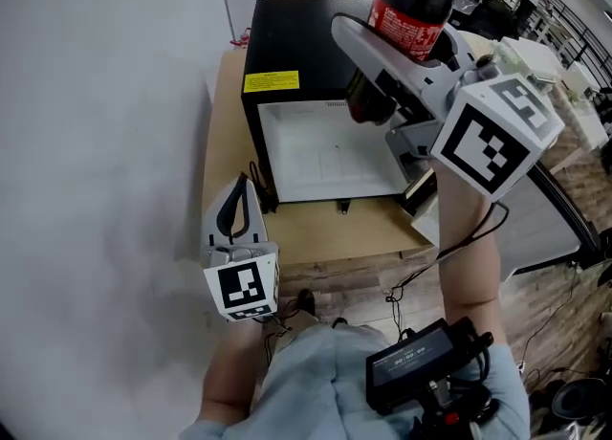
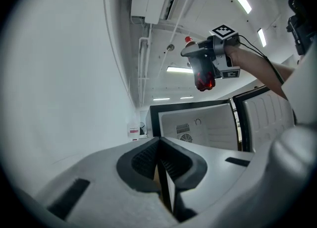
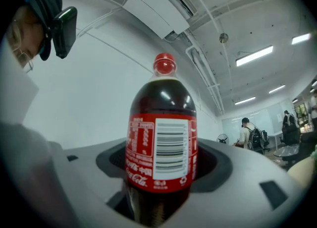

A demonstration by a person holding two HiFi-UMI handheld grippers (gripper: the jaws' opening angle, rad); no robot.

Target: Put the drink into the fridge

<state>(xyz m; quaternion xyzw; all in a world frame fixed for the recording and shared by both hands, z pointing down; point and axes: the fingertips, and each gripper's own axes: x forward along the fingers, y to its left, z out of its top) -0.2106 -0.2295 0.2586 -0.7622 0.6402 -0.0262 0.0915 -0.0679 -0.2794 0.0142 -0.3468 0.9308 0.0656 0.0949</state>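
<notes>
— Your left gripper [image 1: 243, 186] and right gripper [image 1: 381, 67] are both pale grey shells with black ribbed pads.
— Each carries a white cube [image 1: 244, 290] printed with black square markers. You wear a light blue shirt [image 1: 320, 381]. A thin black cable [image 1: 440, 256] trails by a black box [image 1: 421, 366] with a small display.

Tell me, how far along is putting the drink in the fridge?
Done: the small black fridge stands open. In hand: the right gripper grips the red-labelled dark cola bottle, raised above it. Remaining: setting the bottle inside. The left gripper is shut, empty.
</notes>
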